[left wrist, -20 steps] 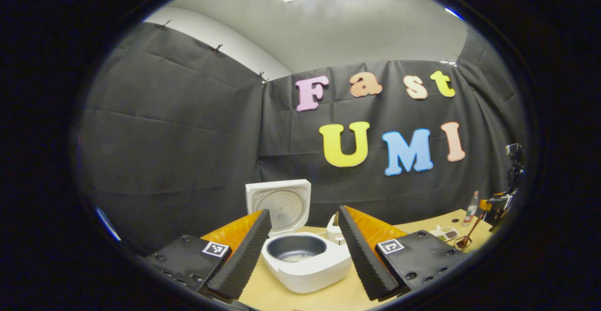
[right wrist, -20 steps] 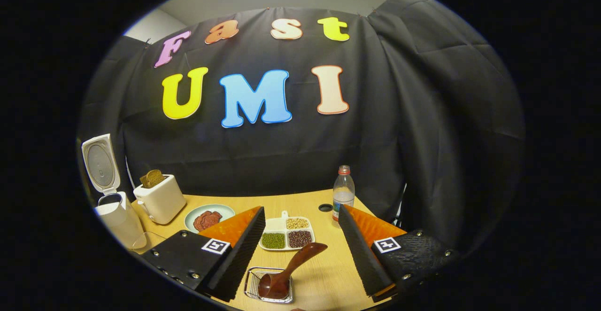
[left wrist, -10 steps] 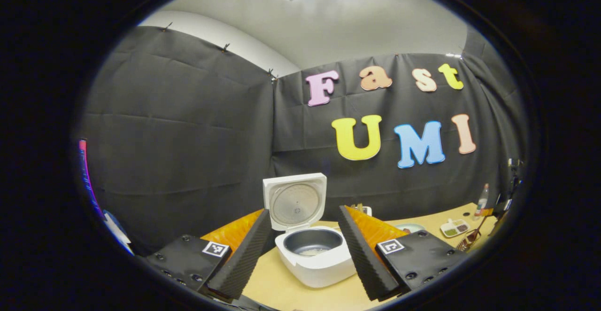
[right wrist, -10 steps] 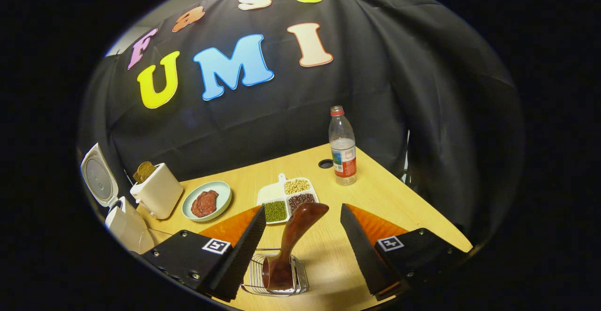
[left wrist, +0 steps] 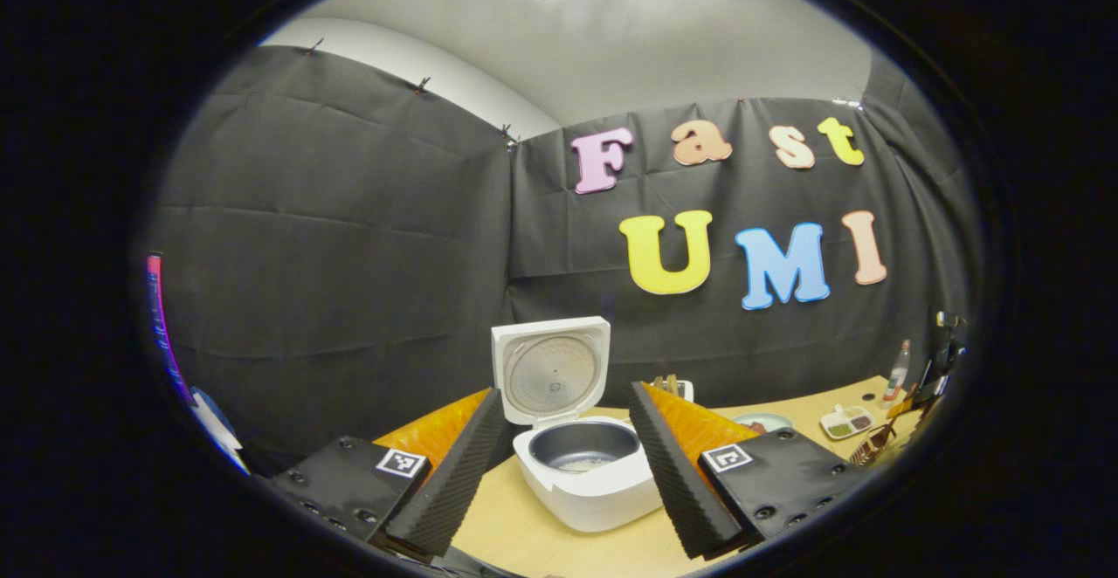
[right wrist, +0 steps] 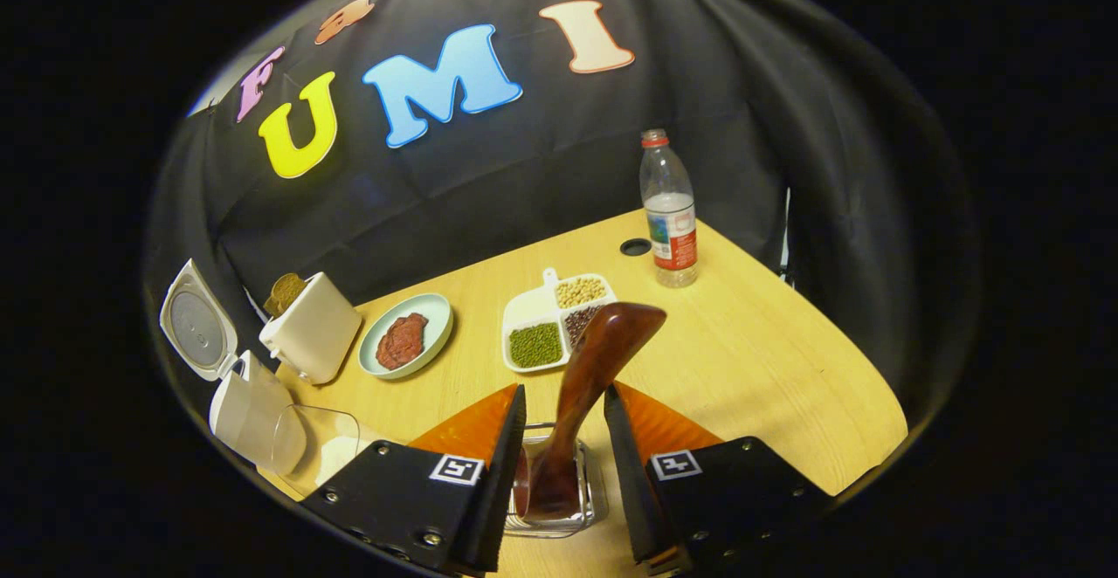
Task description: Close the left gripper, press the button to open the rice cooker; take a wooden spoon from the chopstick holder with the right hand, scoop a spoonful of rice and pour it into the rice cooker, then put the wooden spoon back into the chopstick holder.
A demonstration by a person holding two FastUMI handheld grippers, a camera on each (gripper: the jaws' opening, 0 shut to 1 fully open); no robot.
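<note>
So the rice cooker [left wrist: 587, 464] is already popped open in the left gripper view, white body sitting on the wooden table [left wrist: 507, 534], lid [left wrist: 550, 370] standing straight up at the back, dark inner pot with a little pale stuff at the bottom. The left gripper [left wrist: 559, 464] hangs in front of it with its fingers spread wide, nothing between them, cooker framed in the gap.

Over in the right gripper view the right gripper [right wrist: 561, 464] sits down around the wooden spoon [right wrist: 583, 403], which stands in the wire chopstick holder [right wrist: 590, 498], bowl end down, glossy handle leaning up and to the right. Fingers are narrowed in on either side of the lower handle, really close, but I honestly can't tell if both are actually pressing on it.

Rest of the table there: a divided dish [right wrist: 555, 326] just behind the spoon with green beans, pale beans, dark beans and one white section, a light blue plate [right wrist: 407, 347] with something reddish on it, a cream toaster [right wrist: 313, 326] with brown bread poking out, and a plastic bottle [right wrist: 669, 211] near the back edge. Bottle has a red and blue label but the writing is too small to read. Each finger mount carries a little square black-and-white marker, no readable text
</note>
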